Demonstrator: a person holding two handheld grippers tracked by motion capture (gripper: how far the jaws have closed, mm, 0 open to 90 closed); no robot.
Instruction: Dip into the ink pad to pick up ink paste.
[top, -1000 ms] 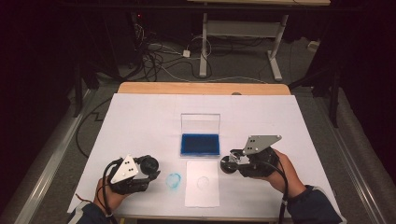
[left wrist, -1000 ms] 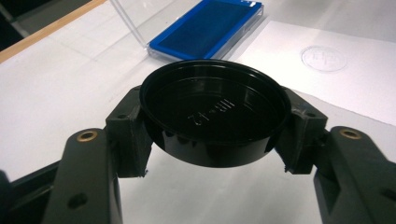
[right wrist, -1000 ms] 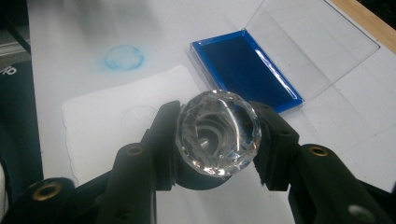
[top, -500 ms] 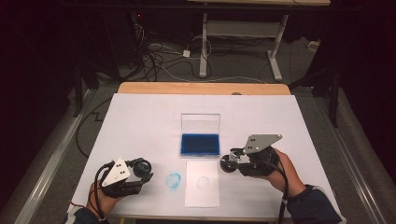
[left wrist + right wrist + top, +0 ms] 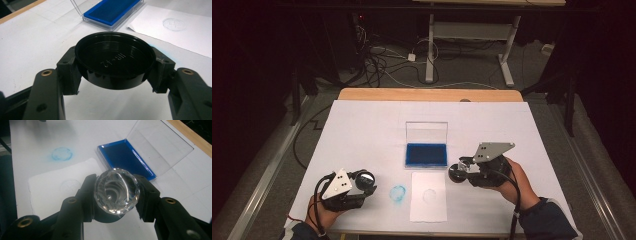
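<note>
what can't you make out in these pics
- Underside of the clear faceted stamp, right gripper view: hidden by its own top and the fingers.
- Raised lettering in the black cap, left gripper view: too faint to read.
- Faint round imprint on the paper sheet, high view: too small for its pattern.

1. A white-covered bench [image 5: 362, 130], wood showing along its far edge.
2. An open blue ink pad case [image 5: 426, 154] lies mid-bench.
3. A white paper sheet [image 5: 428, 196] lies by the near edge, a blue ring stain [image 5: 397, 193] just left.
</note>
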